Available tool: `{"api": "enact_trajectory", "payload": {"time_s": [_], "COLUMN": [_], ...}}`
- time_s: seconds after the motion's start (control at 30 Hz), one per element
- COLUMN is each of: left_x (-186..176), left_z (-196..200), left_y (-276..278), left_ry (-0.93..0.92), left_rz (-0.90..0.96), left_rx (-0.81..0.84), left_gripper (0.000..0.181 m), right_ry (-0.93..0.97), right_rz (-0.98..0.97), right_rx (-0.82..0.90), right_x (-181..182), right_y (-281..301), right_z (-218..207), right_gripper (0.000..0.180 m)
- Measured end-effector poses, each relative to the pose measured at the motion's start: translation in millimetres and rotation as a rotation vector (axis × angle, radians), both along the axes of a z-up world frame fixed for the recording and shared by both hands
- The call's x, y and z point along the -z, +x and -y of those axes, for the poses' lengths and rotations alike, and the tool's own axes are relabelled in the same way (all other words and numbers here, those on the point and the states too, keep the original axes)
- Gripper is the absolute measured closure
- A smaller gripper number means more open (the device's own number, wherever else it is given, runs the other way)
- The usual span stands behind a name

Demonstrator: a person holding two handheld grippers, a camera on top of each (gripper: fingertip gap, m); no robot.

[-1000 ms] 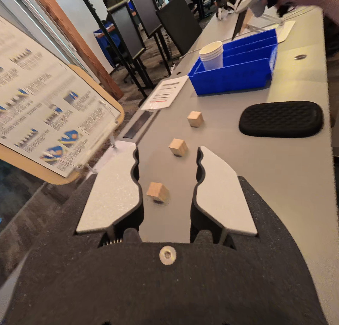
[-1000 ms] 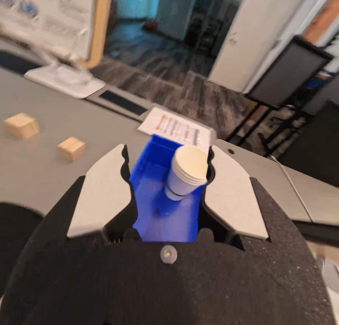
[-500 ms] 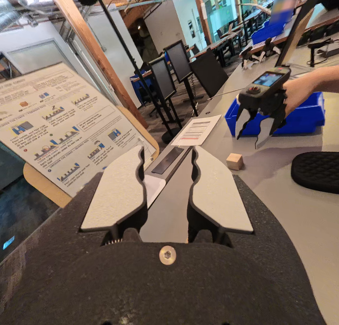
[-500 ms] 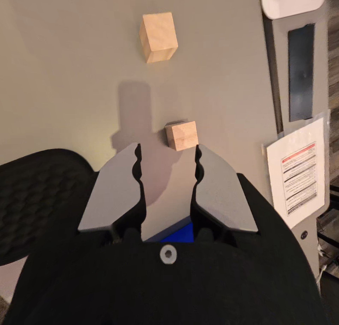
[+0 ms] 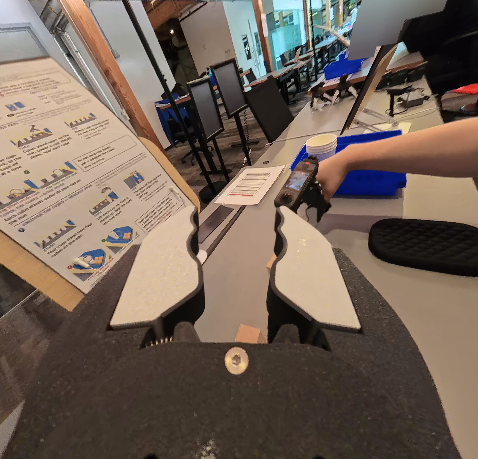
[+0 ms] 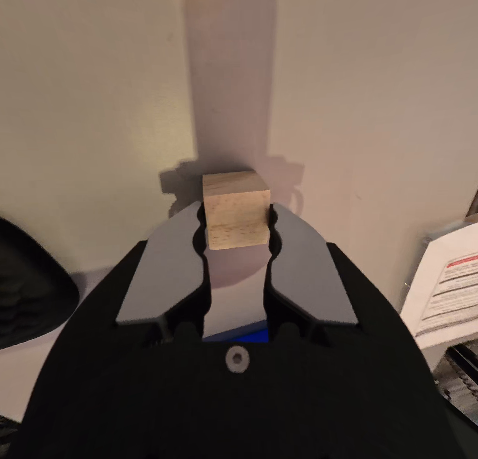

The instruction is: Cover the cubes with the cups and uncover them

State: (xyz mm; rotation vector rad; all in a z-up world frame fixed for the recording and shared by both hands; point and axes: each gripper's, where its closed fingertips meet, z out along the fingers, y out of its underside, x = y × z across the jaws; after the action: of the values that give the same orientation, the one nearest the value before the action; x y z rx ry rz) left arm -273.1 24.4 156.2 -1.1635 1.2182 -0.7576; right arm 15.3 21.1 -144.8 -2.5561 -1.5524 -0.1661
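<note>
I see a grey table [image 5: 426, 317] in an open office. My right gripper [image 6: 235, 208], over the blue bin a second ago, now brackets a wooden cube [image 6: 236, 213], jaws apart; my left gripper [image 5: 236, 218] gapes empty. Stacked paper cups [image 5: 322, 146] sit in the bin [image 5: 372, 182].

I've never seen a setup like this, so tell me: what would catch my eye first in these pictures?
Probably the pale wooden cube on the grey table, sitting right between the tips of the right gripper, whose fingers flank it. In the left wrist view, the stack of white paper cups stands in the blue plastic bin, and a large illustrated instruction board leans at the left.
</note>
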Motion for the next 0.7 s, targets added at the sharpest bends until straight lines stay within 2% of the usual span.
{"api": "enact_trajectory", "payload": {"time_s": [0.17,0.23,0.33,0.4,0.47,0.57,0.7], "left_x": [0,-3,-4,-2,-1,0,-2], "left_z": [-1,-3,-1,-3,-4,-8,-3], "left_y": [-2,-4,-4,-3,-1,0,1], "left_ry": [-0.007,-0.01,-0.025,-0.029,-0.023,-0.023,-0.027], "left_rz": [0.009,0.024,0.034,0.027,0.015,0.002,0.006], "left_rx": [0.006,-0.004,0.012,0.003,-0.016,-0.05,-0.05], "left_gripper": [0.125,0.126,0.126,0.127,0.127,0.127,0.127], "right_ry": [0.052,0.128,0.264,0.318,0.325,0.25,0.187], "right_rz": [-0.07,-0.078,-0.099,-0.08,-0.048,-0.019,0.063], "right_rx": [0.016,0.018,0.08,0.191,0.346,0.609,0.853], "right_x": [-22,-53,-119,-156,-172,-160,-109], "right_y": [-13,-14,5,41,90,162,239], "right_z": [8,16,37,60,86,129,165], "right_gripper": [0.134,0.134,0.134,0.134,0.135,0.134,0.134]}}
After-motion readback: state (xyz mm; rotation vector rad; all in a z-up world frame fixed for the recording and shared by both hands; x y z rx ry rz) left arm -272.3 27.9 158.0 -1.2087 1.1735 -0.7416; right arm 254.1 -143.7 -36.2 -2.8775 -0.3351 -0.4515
